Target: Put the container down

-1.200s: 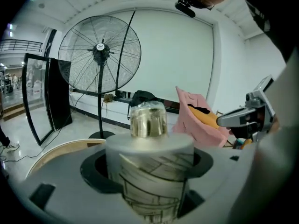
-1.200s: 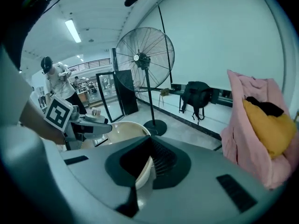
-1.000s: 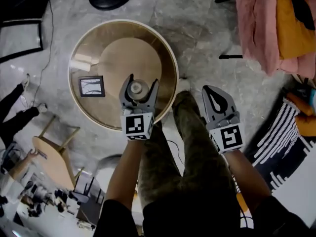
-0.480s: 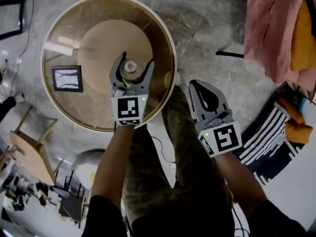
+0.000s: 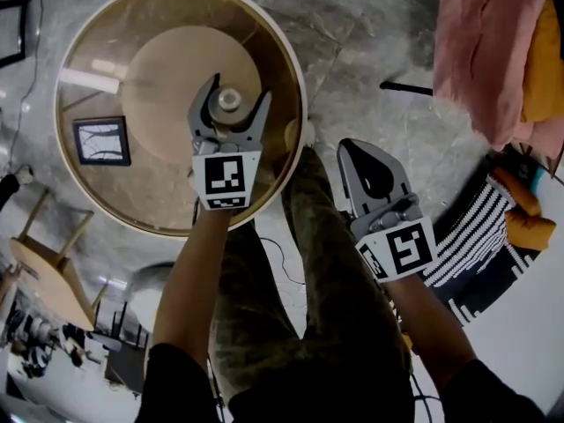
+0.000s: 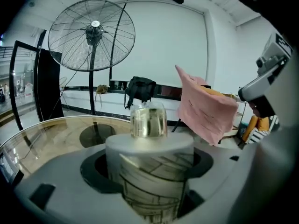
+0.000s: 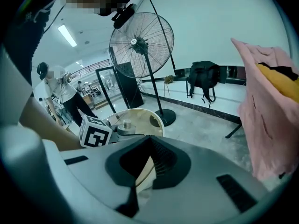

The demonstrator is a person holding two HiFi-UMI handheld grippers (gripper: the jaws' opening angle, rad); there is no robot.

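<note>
The container is a patterned jar with a white lid and a clear glass knob. My left gripper is shut on it, over the middle of the round glass table. In the left gripper view the container fills the space between the jaws, with the tabletop behind it. I cannot tell whether the jar touches the glass. My right gripper is shut on nothing and hangs over the floor beside the person's leg, right of the table. Its closed jaws point toward the table.
A small dark framed picture lies on the table's left part. A pink cloth hangs at the upper right, above a striped rug. A wooden chair stands at the lower left. A pedestal fan and a black backpack stand beyond the table.
My left gripper has carried the container from near the table's front edge to over its middle. The right gripper has stayed shut beside the leg.
</note>
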